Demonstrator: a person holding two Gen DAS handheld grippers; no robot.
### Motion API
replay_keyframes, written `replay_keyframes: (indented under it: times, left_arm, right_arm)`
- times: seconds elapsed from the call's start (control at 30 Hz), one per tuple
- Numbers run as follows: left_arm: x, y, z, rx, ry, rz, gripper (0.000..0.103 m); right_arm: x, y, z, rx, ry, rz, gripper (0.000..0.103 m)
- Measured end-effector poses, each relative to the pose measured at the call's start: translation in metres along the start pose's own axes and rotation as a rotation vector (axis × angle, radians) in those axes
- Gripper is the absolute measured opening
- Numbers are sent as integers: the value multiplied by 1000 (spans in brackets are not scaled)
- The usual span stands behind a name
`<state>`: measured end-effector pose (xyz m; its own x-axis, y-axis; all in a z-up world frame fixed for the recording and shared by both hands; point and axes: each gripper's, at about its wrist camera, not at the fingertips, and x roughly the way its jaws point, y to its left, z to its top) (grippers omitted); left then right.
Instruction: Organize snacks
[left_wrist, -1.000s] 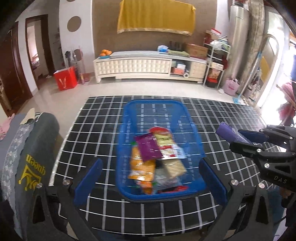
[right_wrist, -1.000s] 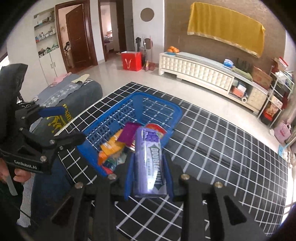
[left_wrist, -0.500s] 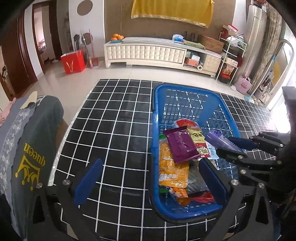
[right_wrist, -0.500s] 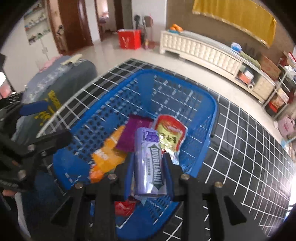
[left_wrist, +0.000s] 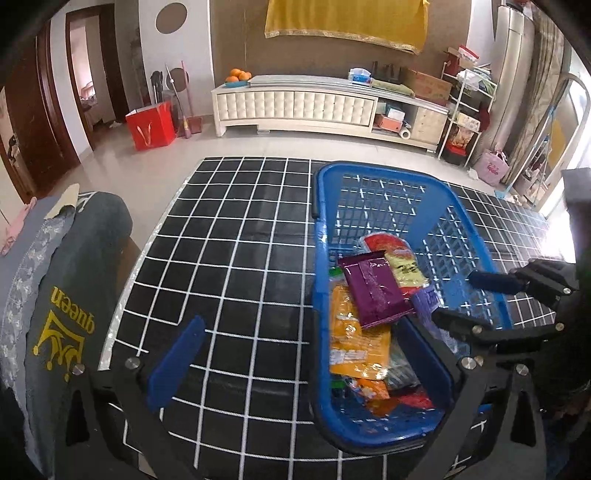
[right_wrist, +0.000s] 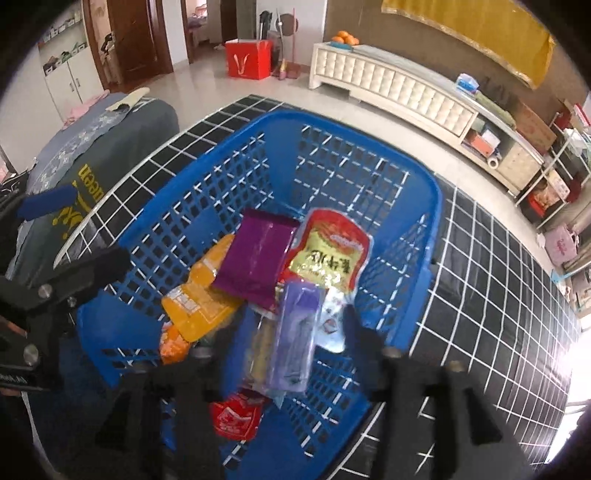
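Drop step: right gripper (right_wrist: 291, 354) fingers spread wide, the purple foil gum pack (right_wrist: 295, 332) loose between them, over the snack pile in the blue slatted plastic basket (right_wrist: 432, 206). Left gripper (left_wrist: 295, 365) wide open, empty, straddling the basket's near-left wall. Next, probably: pull right clear, check worktop for remaining snacks.

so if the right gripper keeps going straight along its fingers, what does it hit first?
Probably the purple gum pack lying between its open fingers, on the snack pile in the blue basket. Depth is blurred, so contact distance is unclear.
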<state>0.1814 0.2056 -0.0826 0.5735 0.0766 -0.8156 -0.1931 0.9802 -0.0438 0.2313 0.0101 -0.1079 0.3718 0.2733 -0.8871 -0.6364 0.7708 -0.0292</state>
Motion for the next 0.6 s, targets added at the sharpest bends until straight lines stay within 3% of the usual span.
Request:
replay_keyframes:
  times: [0.3, 0.43, 0.6]
  left_arm:
    - [-41, -17, -12, -8, -59, -34, 103]
    - [-68, -39, -20, 62, -122, -57, 103]
    - [-99, -64, -29, 94, -183, -83, 103]
  right_arm:
    - [-64, -17, -33, 97, -125, -33, 69]
    - [-99, -23, -56, 154, -177, -32, 72]
    - [-138, -22, -83, 176, -261, -86, 85]
